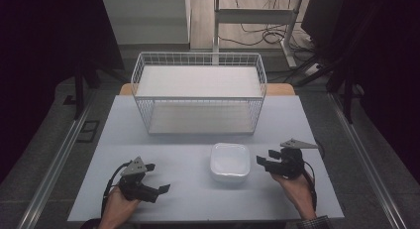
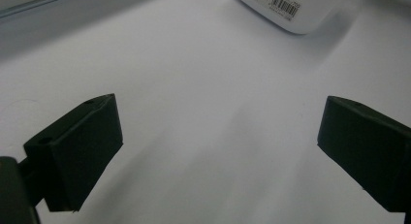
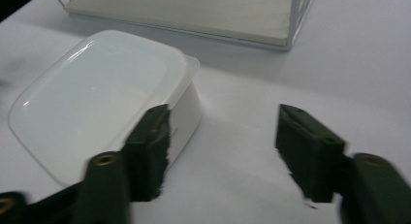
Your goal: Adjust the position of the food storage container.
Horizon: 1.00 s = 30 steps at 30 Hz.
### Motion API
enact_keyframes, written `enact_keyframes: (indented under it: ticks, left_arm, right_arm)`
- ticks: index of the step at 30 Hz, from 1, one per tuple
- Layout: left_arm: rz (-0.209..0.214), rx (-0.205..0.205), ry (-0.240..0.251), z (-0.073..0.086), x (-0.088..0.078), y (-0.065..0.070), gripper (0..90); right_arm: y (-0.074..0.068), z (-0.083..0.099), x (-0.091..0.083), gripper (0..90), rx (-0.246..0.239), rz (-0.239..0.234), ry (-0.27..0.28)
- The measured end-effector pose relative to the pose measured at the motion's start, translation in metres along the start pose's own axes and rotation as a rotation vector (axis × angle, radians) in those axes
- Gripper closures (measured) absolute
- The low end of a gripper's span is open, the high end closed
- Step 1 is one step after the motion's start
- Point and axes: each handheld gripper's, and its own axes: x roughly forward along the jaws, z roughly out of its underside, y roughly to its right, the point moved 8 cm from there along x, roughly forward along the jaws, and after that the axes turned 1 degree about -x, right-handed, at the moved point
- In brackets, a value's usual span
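The right gripper point(image 1: 270, 157), jaws spread wide, sits just right of the white tub point(image 1: 229, 162), maybe ready to grab it.

At frame centre, the white container point(image 1: 230, 162) looks like smooth, glossy plastic, with a printed paper barcode label point(image 2: 284, 5) on its side. The basket point(image 1: 198, 92) above it is thin white-coated metal wire. The table point(image 1: 148, 154) is matt, smooth and pale. Both grippers' jaws look like matt black plastic.

White lidded container point(image 1: 229, 162) on pale table point(image 1: 148, 140), near a white wire basket point(image 1: 198, 92) farther back.
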Motion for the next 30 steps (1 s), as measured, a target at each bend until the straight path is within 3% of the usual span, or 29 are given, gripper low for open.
enact_keyframes:
  ticks: [1,4,5,6,7,9,13,18,20,22,23,27,30]
  left_arm:
    - [-0.005,0.001,0.003,0.0,0.0,-0.001,2.4]
    - [-0.013,0.0,0.003,-0.001,-0.001,-0.002,2.7]
    - [-0.013,0.0,0.003,-0.001,-0.001,-0.002,2.8]
    - [-0.015,-0.003,-0.006,0.0,0.0,-0.002,2.9]
    - [-0.012,-0.007,-0.017,0.0,0.001,-0.001,3.1]
    - [-0.021,-0.005,-0.041,0.001,0.003,-0.001,4.3]
    - [-0.037,0.011,-0.087,-0.006,0.01,0.001,5.1]
    - [-0.012,-0.012,-0.069,-0.021,0.018,0.003,11.2]
    - [-0.011,-0.028,-0.055,-0.034,0.026,0.003,19.5]
    - [-0.013,-0.03,-0.057,-0.036,0.028,0.003,31.1]
    - [0.014,-0.034,-0.067,-0.044,0.036,0.002,39.0]
    - [0.043,-0.081,-0.073,-0.057,0.053,-0.003,56.0]
    - [0.028,-0.085,-0.079,-0.062,0.062,-0.003,68.5]
  right_arm:
    - [-0.001,-0.004,0.005,55.5,-0.028,0.012,-0.009]
    - [-0.003,-0.01,0.014,69.6,-0.055,0.009,-0.024]
    - [-0.003,-0.01,0.014,69.6,-0.055,0.009,-0.024]
    - [-0.003,-0.015,0.018,81.2,-0.071,0.014,-0.021]
    - [-0.002,-0.018,0.02,86.3,-0.077,0.025,-0.015]
    - [0.0,-0.022,0.023,89.4,-0.077,0.027,-0.006]
    - [0.0,-0.025,0.03,89.5,-0.082,0.028,-0.03]
    - [-0.005,-0.02,0.039,89.5,-0.098,0.013,-0.067]
    - [-0.009,-0.019,0.041,89.4,-0.099,-0.004,-0.073]
    - [-0.012,-0.019,0.043,89.4,-0.109,0.003,-0.074]
    - [-0.014,-0.019,0.044,89.4,-0.106,0.001,-0.077]
    - [-0.022,-0.019,0.046,89.4,-0.105,-0.014,-0.083]
    - [-0.031,-0.018,0.051,89.4,-0.107,-0.041,-0.09]
